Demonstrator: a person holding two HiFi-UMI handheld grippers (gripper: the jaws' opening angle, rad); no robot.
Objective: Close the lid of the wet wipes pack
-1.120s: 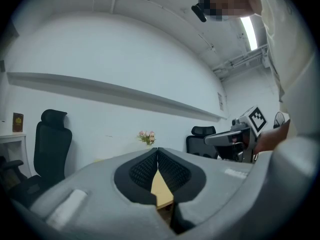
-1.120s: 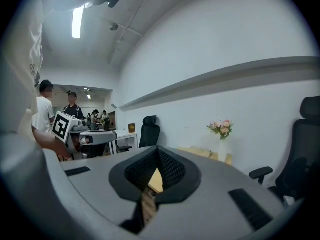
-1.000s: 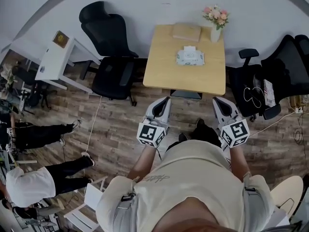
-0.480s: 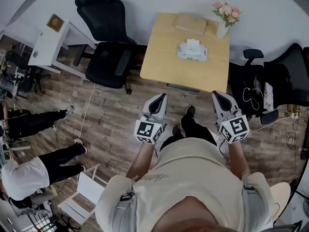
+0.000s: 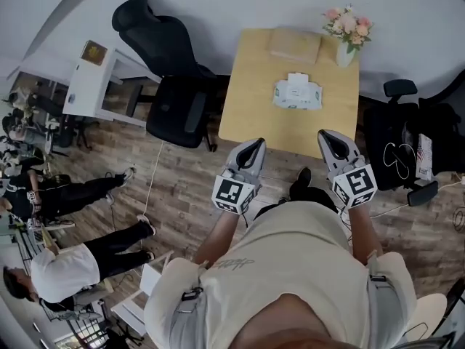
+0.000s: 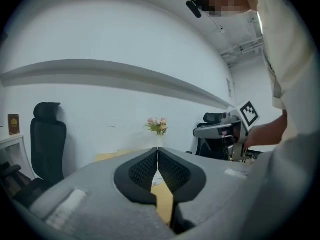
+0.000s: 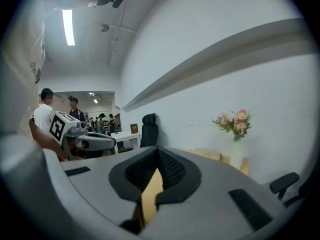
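The wet wipes pack lies on the wooden table in the head view, white and pale green, its small top lid flipped up at the far side. My left gripper hovers at the table's near edge, jaws pressed together with nothing in them. My right gripper also hangs over the near edge, shut and empty. In the left gripper view the left gripper shows closed pads, with the right gripper's body to its right. The right gripper in its own view is likewise closed.
A flat tan box and a vase of pink flowers stand at the table's far edge. Black office chairs sit left and right of the table. A white desk stands farther left; people are on the floor side.
I have stepped closer to the table: both grippers, held low over the floor before, now reach its near edge. Both stay shut.
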